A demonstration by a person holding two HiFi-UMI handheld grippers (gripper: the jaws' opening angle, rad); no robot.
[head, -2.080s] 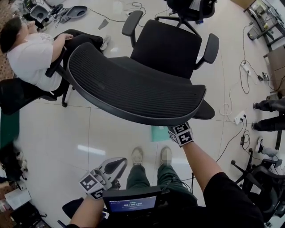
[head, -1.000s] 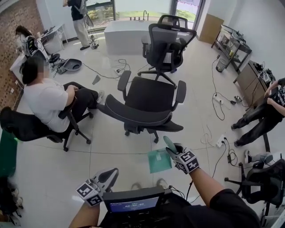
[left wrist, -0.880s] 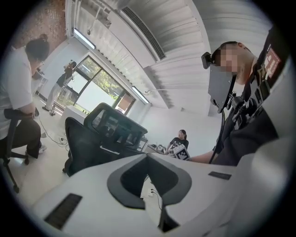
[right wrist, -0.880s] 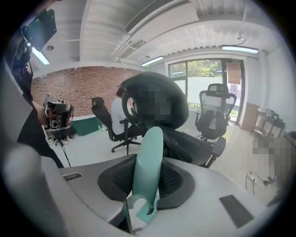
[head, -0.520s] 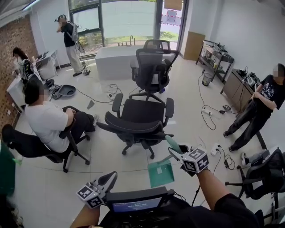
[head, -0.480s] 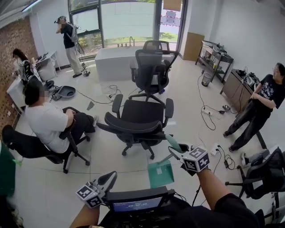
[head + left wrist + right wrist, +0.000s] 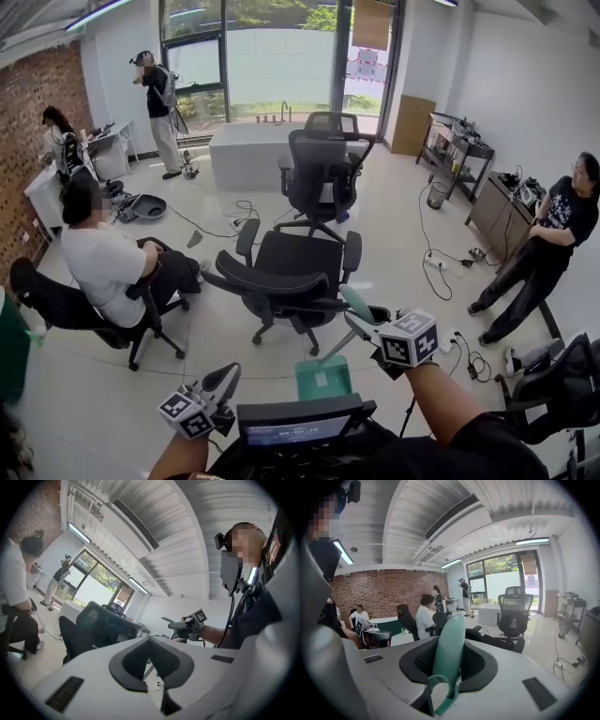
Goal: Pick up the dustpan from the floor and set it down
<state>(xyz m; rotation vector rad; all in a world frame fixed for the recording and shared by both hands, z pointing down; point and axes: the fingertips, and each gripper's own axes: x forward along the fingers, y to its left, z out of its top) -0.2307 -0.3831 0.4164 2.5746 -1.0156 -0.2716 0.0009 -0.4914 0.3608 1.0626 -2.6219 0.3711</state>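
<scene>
A green dustpan hangs off the floor, its pan (image 7: 323, 378) low in the head view and its long handle (image 7: 356, 302) slanting up to the right. My right gripper (image 7: 366, 319) is shut on that handle. In the right gripper view the handle (image 7: 449, 644) runs straight out between the dark pads (image 7: 483, 663), with its hanging loop nearest the camera. My left gripper (image 7: 228, 377) is lower left, apart from the dustpan. Its tips (image 7: 149, 639) meet with nothing between them. Past them I see the right gripper (image 7: 190, 623) and the handle.
A black office chair (image 7: 295, 272) stands just ahead, with a second chair (image 7: 323, 169) behind it. A seated person in white (image 7: 108, 267) is at the left. Another person (image 7: 553, 234) stands at the right. Cables and a power strip (image 7: 450, 272) lie on the floor.
The head view has tilted up from the floor to the room. My right gripper has lifted the dustpan off the floor. The left gripper stays at the lower left.
</scene>
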